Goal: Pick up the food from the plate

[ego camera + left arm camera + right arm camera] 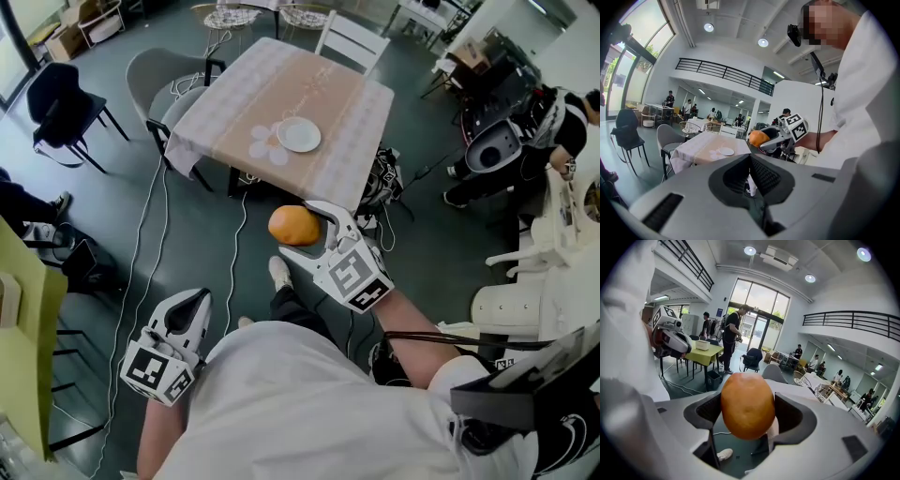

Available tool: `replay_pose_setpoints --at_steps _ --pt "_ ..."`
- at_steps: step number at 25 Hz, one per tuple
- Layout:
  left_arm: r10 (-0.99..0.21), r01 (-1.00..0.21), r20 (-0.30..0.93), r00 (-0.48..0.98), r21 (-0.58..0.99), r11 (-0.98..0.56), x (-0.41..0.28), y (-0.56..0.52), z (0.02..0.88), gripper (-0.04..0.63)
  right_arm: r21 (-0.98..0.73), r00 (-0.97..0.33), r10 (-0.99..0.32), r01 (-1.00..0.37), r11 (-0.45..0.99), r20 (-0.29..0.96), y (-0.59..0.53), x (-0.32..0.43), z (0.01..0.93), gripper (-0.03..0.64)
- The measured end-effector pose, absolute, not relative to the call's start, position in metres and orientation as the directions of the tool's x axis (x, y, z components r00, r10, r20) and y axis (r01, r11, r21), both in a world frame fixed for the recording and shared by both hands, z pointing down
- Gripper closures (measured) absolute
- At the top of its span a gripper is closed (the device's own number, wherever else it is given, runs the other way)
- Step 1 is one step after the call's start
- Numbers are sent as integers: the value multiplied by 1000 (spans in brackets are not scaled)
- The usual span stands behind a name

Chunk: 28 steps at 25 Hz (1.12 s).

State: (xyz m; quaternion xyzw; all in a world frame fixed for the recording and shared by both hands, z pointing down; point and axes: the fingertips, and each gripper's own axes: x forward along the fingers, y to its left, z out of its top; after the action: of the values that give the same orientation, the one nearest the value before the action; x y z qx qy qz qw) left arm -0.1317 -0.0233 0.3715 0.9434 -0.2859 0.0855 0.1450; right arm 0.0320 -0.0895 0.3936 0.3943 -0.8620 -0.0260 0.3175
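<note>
head view: orange fruit [292, 226] pinched between the two jaws of the right gripper [307, 231], held in the air over the dark floor [187, 225], off the white plate [298, 134] and well apart from it. plate lying on the table [352, 112], on a pale cloth with flower print, beyond the fruit. left gripper [195, 298] lower, at the left, near the white shirt [300, 403] of the person. on each gripper a marker cube [359, 277] with black-and-white square patterns, the only print to make out.

left gripper view: jaws pressed together, ribbed pads touching, nothing held between. farther off, the right gripper with its patterned cube and the orange fruit [757, 138] in its jaws, just right of the table and plate [726, 151]. grey chair [665, 138] beside the table; black railing [726, 72] high on the back wall.

right gripper view: orange fruit [747, 405] filling the gap, clamped from both sides by the dark pads, skin a little dimpled. left gripper [670, 338] at the left edge. behind, a yellow-green table [705, 354] and a standing person [733, 333] in dark clothes.
</note>
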Motion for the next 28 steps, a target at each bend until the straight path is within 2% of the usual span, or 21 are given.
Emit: replay_pose_setpoints --at_steps 28 --pt "-488 -553 279 827 249 -795 -120 -33 386 586 258 -471 -681 -682 684 561 -95 47 416 255"
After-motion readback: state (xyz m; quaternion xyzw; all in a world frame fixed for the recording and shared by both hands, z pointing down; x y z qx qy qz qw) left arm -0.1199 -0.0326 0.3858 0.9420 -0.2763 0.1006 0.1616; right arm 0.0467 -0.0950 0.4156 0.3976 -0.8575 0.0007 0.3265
